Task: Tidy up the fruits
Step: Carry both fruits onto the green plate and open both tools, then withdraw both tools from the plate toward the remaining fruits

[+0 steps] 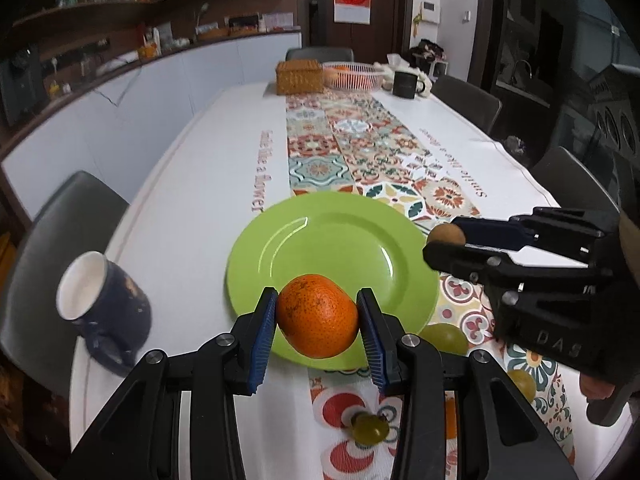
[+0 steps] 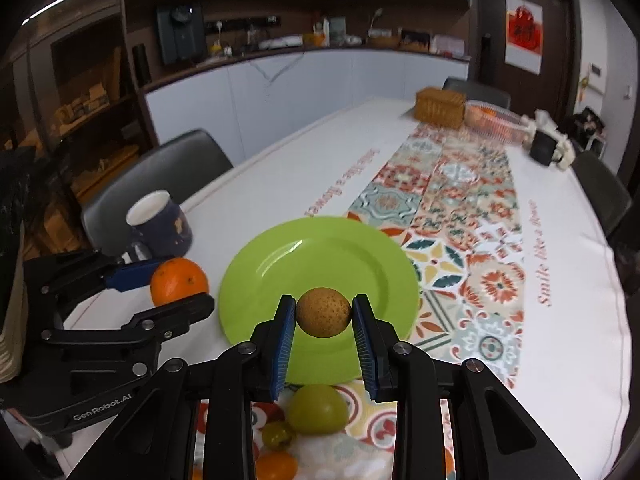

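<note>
My left gripper is shut on an orange mandarin, held over the near rim of the green plate. My right gripper is shut on a small brown round fruit, also above the plate's near part. From the left wrist view the right gripper comes in from the right with the brown fruit at its tip. The right wrist view has the left gripper on the left, holding the mandarin. The plate is bare.
Green grapes and a larger green fruit lie on the patterned runner near me, with an orange piece. A dark blue mug stands left of the plate. A wicker box, pink basket and black mug sit at the far end.
</note>
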`<state>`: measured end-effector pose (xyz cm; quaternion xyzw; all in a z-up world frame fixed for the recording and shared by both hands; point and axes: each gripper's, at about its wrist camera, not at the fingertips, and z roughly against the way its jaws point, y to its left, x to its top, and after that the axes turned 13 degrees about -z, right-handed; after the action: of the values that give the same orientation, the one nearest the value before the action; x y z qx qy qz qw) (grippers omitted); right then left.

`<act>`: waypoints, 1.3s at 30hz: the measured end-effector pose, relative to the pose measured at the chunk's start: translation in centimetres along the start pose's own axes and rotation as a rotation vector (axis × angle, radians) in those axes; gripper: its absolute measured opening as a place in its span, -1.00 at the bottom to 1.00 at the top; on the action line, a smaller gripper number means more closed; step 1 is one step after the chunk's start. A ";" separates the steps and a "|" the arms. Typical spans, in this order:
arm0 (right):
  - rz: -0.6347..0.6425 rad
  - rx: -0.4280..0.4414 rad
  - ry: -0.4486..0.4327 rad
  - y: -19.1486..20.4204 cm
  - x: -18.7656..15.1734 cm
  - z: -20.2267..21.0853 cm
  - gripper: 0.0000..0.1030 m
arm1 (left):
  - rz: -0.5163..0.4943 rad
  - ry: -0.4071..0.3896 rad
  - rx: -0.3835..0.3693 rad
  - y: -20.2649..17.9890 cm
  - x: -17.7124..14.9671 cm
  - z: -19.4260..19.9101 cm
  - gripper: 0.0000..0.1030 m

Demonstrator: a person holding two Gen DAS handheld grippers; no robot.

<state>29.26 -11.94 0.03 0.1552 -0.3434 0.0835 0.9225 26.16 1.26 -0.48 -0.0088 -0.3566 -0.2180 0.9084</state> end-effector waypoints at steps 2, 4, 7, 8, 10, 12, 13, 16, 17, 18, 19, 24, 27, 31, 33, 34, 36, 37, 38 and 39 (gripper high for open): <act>0.006 0.003 0.030 0.0 0.1 -1.2 -0.41 | 0.001 0.024 -0.015 0.3 0.0 -1.2 -0.22; 0.006 -0.006 0.062 -0.2 0.0 -2.5 -0.41 | -0.001 0.049 -0.024 0.4 -0.1 -2.4 -0.22; -0.012 -0.002 0.108 -0.6 -0.2 -4.1 -0.41 | 0.000 0.079 -0.038 0.5 -0.2 -3.7 -0.22; -0.016 -0.001 0.115 -0.8 -0.2 -4.4 -0.41 | 0.001 0.087 -0.040 0.5 -0.2 -4.1 -0.22; -0.022 -0.004 0.133 -1.1 -0.4 -5.1 -0.41 | -0.002 0.102 -0.047 0.5 -0.3 -4.7 -0.22; -0.027 -0.003 0.140 -1.2 -0.5 -5.5 -0.41 | -0.007 0.114 -0.049 0.5 -0.3 -5.2 -0.22; -0.027 -0.001 0.143 -1.3 -0.5 -5.6 -0.41 | -0.009 0.119 -0.051 0.4 -0.2 -5.4 -0.22; -0.027 0.000 0.142 -1.4 -0.6 -5.9 -0.40 | -0.009 0.125 -0.051 0.4 -0.3 -5.4 -0.21; -0.030 0.001 0.145 -1.5 -0.6 -5.9 -0.40 | -0.006 0.128 -0.049 0.4 -0.4 -5.4 -0.18; -0.034 0.000 0.147 -1.6 -0.6 -5.9 -0.39 | -0.006 0.125 -0.044 0.4 -0.4 -5.3 -0.06; -0.038 0.002 0.143 -1.7 -0.6 -5.8 -0.32 | -0.006 0.117 -0.034 0.4 -0.4 -5.0 -0.03; -0.036 -0.012 0.094 -1.8 -1.0 -3.7 -0.23 | -0.001 0.069 0.031 0.3 -0.4 -2.3 0.09; -0.024 -0.029 0.043 -1.5 -1.6 -1.4 -0.23 | -0.010 0.029 0.083 -0.2 -0.5 0.0 0.17; -0.024 -0.025 -0.024 -1.2 -2.4 1.9 -0.14 | -0.026 -0.024 0.133 -1.3 -0.7 3.3 0.37; -0.019 -0.025 -0.068 -0.8 -2.9 3.7 -0.13 | -0.027 -0.051 0.141 -1.8 -1.0 4.9 0.43; -0.016 -0.025 -0.083 -0.7 -3.2 4.5 -0.08 | -0.023 -0.066 0.144 -2.1 -1.1 5.9 0.46; -0.011 -0.024 -0.114 -0.3 -3.6 6.1 -0.06 | -0.013 -0.084 0.144 -2.5 -1.5 7.3 0.53; -0.008 -0.021 -0.132 0.0 -3.9 7.0 -0.06 | -0.009 -0.092 0.144 -2.7 -1.7 7.9 0.54; -0.004 -0.020 -0.145 0.1 -4.2 7.6 -0.05 | -0.006 -0.102 0.142 -2.9 -1.9 8.6 0.58; -0.002 -0.021 -0.159 0.3 -4.5 8.4 -0.03 | -0.003 -0.111 0.143 -3.1 -2.2 9.2 0.63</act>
<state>20.70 -14.79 3.10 0.1522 -0.4164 0.0663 0.8939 17.56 0.92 4.49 0.0444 -0.4209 -0.1925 0.8853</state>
